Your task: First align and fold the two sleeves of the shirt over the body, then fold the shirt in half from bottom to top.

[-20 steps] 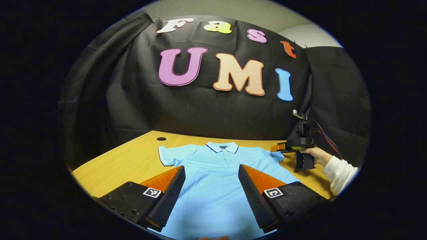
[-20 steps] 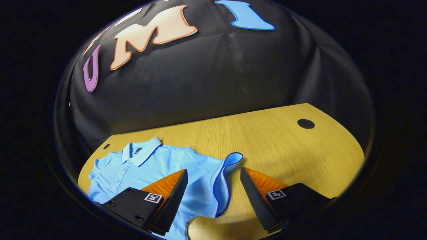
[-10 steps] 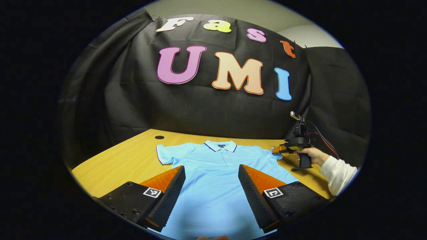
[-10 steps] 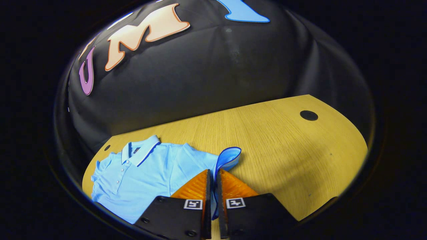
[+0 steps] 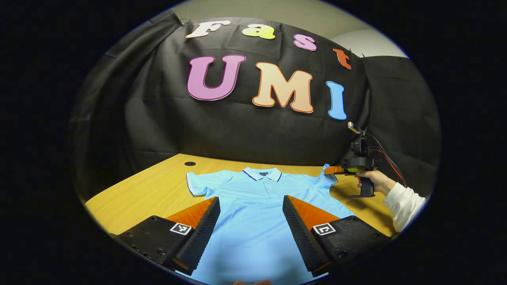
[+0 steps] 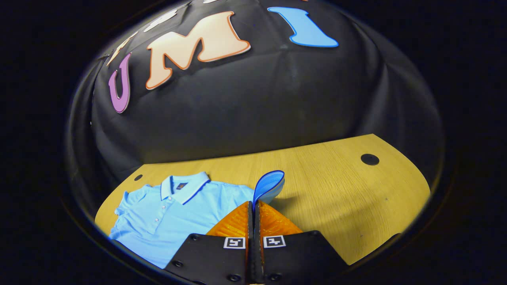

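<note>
Your right gripper [image 6: 253, 206] had its fingers clenched on the right sleeve [image 6: 268, 185] of the light blue polo shirt [image 6: 166, 221], and the sleeve's dark-edged cuff stood up above the fingertips, lifted off the desk [image 6: 336, 190]. In the left gripper view, that same gripper [image 5: 332, 170] showed from the side at the far right, held by your hand [image 5: 374, 181] in a white cuff, with the sleeve [image 5: 326, 183] drawn up to its tip. Your left gripper [image 5: 250, 219] hung over the lower body of the shirt [image 5: 253, 213] with its fingers spread wide and nothing between them.

The left gripper view took in the whole front of the shirt: collar [image 5: 262, 174] toward the back wall, the left sleeve [image 5: 196, 184] lying flat on the desk [image 5: 150, 190]. The right gripper view showed instead the bare stretch of desk to the shirt's right, with a round dark hole [image 6: 369, 159] near the far corner. Another such hole [image 5: 190, 163] sat beyond the left sleeve.

The desk was pale wood-grain, and black cloth [image 5: 245, 130] hung behind it, with a strip of light wall [image 5: 277, 12] above.
</note>
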A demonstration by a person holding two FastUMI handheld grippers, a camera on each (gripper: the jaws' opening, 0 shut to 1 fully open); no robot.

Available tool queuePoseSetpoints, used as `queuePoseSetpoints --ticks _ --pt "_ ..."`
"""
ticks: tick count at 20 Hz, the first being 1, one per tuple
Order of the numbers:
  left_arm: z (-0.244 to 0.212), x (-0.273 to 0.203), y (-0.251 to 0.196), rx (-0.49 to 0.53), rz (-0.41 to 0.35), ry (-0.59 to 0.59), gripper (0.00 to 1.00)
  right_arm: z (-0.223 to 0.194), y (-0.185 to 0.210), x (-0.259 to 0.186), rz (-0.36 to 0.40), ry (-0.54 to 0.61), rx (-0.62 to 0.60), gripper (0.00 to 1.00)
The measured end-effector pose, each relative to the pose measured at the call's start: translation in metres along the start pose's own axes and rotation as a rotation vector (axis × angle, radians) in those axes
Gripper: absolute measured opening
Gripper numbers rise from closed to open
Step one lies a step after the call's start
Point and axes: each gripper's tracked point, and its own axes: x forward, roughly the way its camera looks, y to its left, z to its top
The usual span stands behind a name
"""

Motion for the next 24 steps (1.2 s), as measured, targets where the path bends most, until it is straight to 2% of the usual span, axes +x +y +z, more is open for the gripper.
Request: queuePoseSetpoints --ticks 3,7,13,16,18,19,20,21,22,23,24 --pt "0.001 0.003 -0.002 -0.004 -0.007 0.005 0.94 0.016 0.040 -0.012 0.080 -0.036 0.013 0.02" --pt "-0.001 0.003 -0.005 -0.011 -0.015 0.011 0.95 0.010 0.106 -0.020 0.196 -0.018 0.035 0.02" --pt "0.001 0.001 -0.006 -0.016 -0.019 0.009 0.94 -0.057 0.196 -0.011 0.300 0.102 -0.122 0.02" --pt "0.006 0.000 -0.004 -0.012 -0.017 -0.006 0.94 -0.092 0.225 -0.007 0.318 0.149 -0.220 0.02" --pt "0.009 0.001 -0.001 -0.010 -0.010 -0.011 0.94 -0.103 0.245 -0.014 0.355 0.160 -0.237 0.03" --pt "0.009 0.000 0.000 -0.016 -0.011 -0.012 0.95 -0.107 0.254 -0.017 0.382 0.169 -0.226 0.05" --pt "0.009 0.001 -0.001 -0.022 -0.012 -0.009 0.94 -0.109 0.260 -0.022 0.401 0.179 -0.217 0.11" --pt "0.008 0.000 -0.001 -0.026 -0.012 -0.009 0.94 -0.109 0.263 -0.027 0.419 0.185 -0.211 0.10" --pt "0.008 0.001 0.000 -0.024 -0.011 -0.007 0.94 -0.109 0.266 -0.032 0.434 0.195 -0.213 0.22" --pt "0.007 0.000 0.000 -0.022 -0.009 -0.006 0.94 -0.109 0.267 -0.038 0.447 0.202 -0.220 0.27" --pt "0.008 0.000 0.001 -0.023 -0.009 -0.006 0.94 -0.108 0.270 -0.046 0.463 0.200 -0.215 0.45"
